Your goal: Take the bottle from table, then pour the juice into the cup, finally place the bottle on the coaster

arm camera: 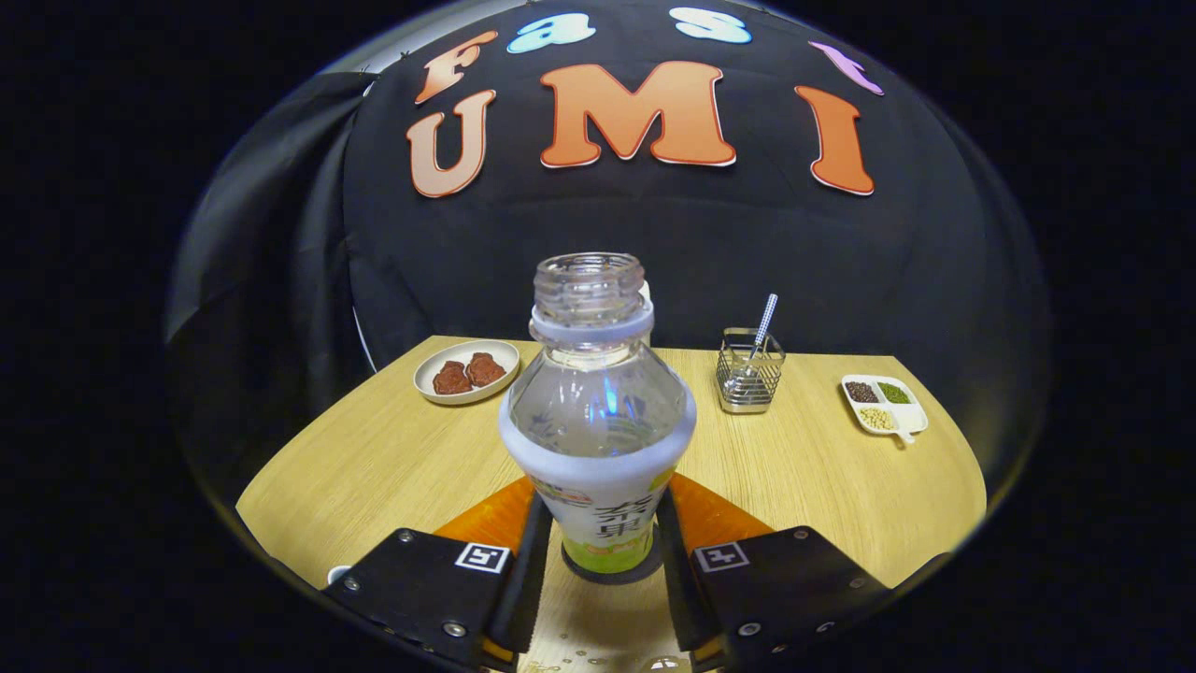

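Observation:
A clear plastic bottle (pixel 598 411) with no cap and a white and green label stands upright between my fingers. Its base rests on a dark round coaster (pixel 577 572), of which just the rim peeks out below the label. My gripper (pixel 603 505) is shut on the bottle, one finger pressed against each side of the label. The bottle's upper part looks clear. The white rim of a cup (pixel 338 572) pokes out beside the left finger, mostly hidden.
On the wooden table (pixel 374 467) beyond the bottle are a white plate with two brown pieces (pixel 466 371), a wire holder with a utensil (pixel 749 379) and a divided dish of grains (pixel 884 404). A few drops lie on the table between the fingers (pixel 561 659).

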Tool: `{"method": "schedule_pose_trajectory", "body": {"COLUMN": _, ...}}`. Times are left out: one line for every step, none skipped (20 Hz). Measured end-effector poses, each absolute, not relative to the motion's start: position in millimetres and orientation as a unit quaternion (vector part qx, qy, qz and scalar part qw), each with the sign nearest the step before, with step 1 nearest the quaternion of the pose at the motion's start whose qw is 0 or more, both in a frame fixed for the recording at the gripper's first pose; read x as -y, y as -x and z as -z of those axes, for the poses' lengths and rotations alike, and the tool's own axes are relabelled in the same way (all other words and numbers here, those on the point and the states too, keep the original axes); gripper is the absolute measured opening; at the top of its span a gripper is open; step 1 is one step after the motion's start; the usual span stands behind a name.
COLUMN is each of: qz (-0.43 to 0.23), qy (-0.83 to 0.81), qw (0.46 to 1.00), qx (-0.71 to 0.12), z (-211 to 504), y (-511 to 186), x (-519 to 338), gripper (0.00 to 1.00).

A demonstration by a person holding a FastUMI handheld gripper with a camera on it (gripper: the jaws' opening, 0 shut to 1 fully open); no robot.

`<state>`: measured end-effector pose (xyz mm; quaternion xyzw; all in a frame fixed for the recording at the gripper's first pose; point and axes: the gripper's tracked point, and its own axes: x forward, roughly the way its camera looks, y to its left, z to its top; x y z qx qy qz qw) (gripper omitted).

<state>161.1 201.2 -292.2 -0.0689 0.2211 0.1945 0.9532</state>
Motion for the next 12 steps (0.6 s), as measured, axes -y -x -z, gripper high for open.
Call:
{"method": "schedule_pose_trajectory", "body": {"qz": -0.192, "qy": 0.065, "qw": 0.952, "qx": -0.228, "z": 299.4, "y": -165.1, "x": -201.3, "gripper": 0.58}}
{"method": "schedule_pose_trajectory", "body": {"qz": -0.187, "qy": 0.065, "qw": 0.952, "qx": -0.232, "z": 305.6, "y": -168.5, "x": -199.1, "gripper": 0.57}}
{"method": "schedule_pose_trajectory", "body": {"qz": -0.183, "qy": 0.069, "qw": 0.952, "qx": -0.236, "z": 312.2, "y": -171.7, "x": -198.1, "gripper": 0.6}}
{"method": "schedule_pose_trajectory", "body": {"qz": -0.18, "qy": 0.073, "qw": 0.951, "qx": -0.241, "z": 319.3, "y": -172.9, "x": -198.2, "gripper": 0.6}}
{"method": "schedule_pose_trajectory", "body": {"qz": -0.179, "qy": 0.077, "qw": 0.95, "qx": -0.245, "z": 324.9, "y": -173.3, "x": -198.4, "gripper": 0.6}}
{"method": "schedule_pose_trajectory", "body": {"qz": -0.18, "qy": 0.081, "qw": 0.948, "qx": -0.25, "z": 328.8, "y": -172.3, "x": -199.2, "gripper": 0.6}}
{"method": "schedule_pose_trajectory", "body": {"qz": -0.179, "qy": 0.079, "qw": 0.951, "qx": -0.24, "z": 325.8, "y": -171.5, "x": -199.1, "gripper": 0.62}}
{"method": "schedule_pose_trajectory", "body": {"qz": -0.176, "qy": 0.082, "qw": 0.95, "qx": -0.243, "z": 328.8, "y": -173.3, "x": -198.0, "gripper": 0.62}}
{"method": "schedule_pose_trajectory", "body": {"qz": -0.177, "qy": 0.081, "qw": 0.95, "qx": -0.243, "z": 327.0, "y": -172.1, "x": -197.8, "gripper": 0.64}}
{"method": "schedule_pose_trajectory", "body": {"qz": -0.177, "qy": 0.084, "qw": 0.95, "qx": -0.244, "z": 326.3, "y": -168.2, "x": -196.9, "gripper": 0.65}}
{"method": "schedule_pose_trajectory", "body": {"qz": -0.175, "qy": 0.088, "qw": 0.95, "qx": -0.245, "z": 326.5, "y": -167.0, "x": -194.7, "gripper": 0.67}}
{"method": "schedule_pose_trajectory", "body": {"qz": -0.169, "qy": 0.093, "qw": 0.951, "qx": -0.243, "z": 322.6, "y": -165.3, "x": -191.0, "gripper": 0.7}}
